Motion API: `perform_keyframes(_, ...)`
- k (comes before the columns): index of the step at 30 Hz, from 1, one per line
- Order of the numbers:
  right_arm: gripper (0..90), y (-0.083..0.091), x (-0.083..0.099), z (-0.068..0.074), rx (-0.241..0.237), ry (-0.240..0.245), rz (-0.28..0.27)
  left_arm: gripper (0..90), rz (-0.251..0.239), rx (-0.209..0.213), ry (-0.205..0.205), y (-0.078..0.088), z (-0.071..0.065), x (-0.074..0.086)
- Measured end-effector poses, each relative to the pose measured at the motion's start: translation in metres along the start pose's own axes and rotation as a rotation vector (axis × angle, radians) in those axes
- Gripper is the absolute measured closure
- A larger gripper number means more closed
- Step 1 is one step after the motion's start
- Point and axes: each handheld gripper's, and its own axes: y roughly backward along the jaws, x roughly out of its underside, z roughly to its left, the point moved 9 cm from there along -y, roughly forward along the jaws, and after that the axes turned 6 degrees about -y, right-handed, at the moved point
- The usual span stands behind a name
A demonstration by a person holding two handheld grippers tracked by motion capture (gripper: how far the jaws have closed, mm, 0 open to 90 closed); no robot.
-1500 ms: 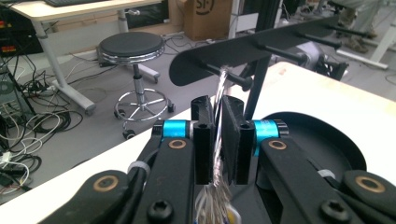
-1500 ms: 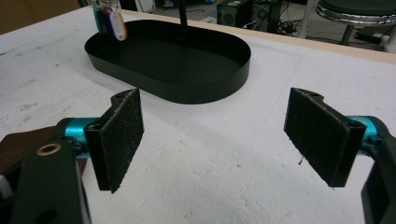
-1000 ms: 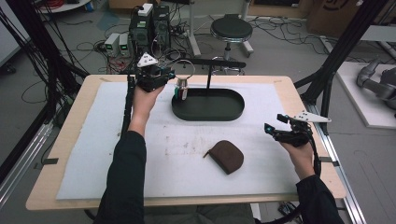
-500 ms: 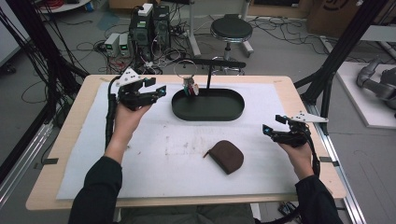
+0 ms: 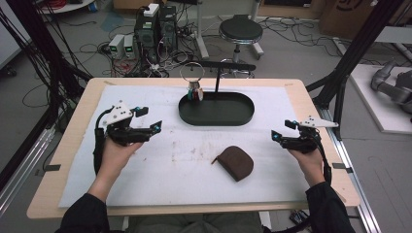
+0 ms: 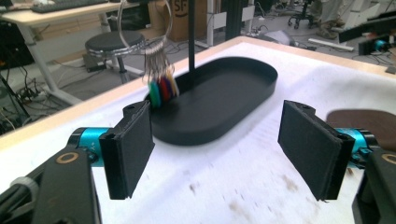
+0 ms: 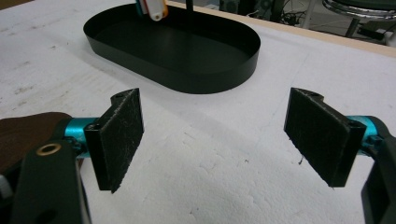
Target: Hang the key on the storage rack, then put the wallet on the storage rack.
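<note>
Both grippers sit out at the sides of the white mat (image 5: 160, 170) with nothing in them. The left gripper (image 5: 149, 124) has its jaws spread wide, over the mat's left part, and the right gripper (image 5: 279, 135) is just as wide near the right edge. Between them lies a brown pouch (image 5: 235, 162), flat on the mat. Behind it is a black oval tray (image 5: 216, 116) with a post, and a bunch of keys (image 5: 195, 92) on a ring hangs over the tray's left end.

We note a matt black tray (image 5: 216, 116), rough white foam-like mat (image 5: 160, 165), wooden table edge (image 5: 68, 145), and shiny metal key ring (image 6: 140, 28).
</note>
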Motion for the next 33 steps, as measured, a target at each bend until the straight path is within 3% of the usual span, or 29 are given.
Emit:
perform_keyframes(8,20.3,-0.001,0.002,0.005,-0.002,0.015,0.016,23.6,0.026,-0.04,0.021,0.021,-0.004,0.041)
perform_keyframes(11,20.3,0.0,0.003,0.008,-0.007,0.022,0.014,23.6,0.036,-0.043,0.023,0.025,-0.002,0.05)
perform_keyframes(17,20.3,0.002,0.006,0.013,-0.016,0.018,0.012,23.6,0.025,-0.045,0.034,0.024,-0.001,0.051)
perform_keyframes(24,20.3,0.006,0.004,0.018,-0.018,0.015,0.0,23.6,0.02,-0.036,-0.016,0.019,-0.006,0.05)
perform_keyframes(33,20.3,0.009,0.006,0.032,-0.054,0.017,-0.002,23.8,0.027,-0.042,-0.013,0.018,-0.005,0.053)
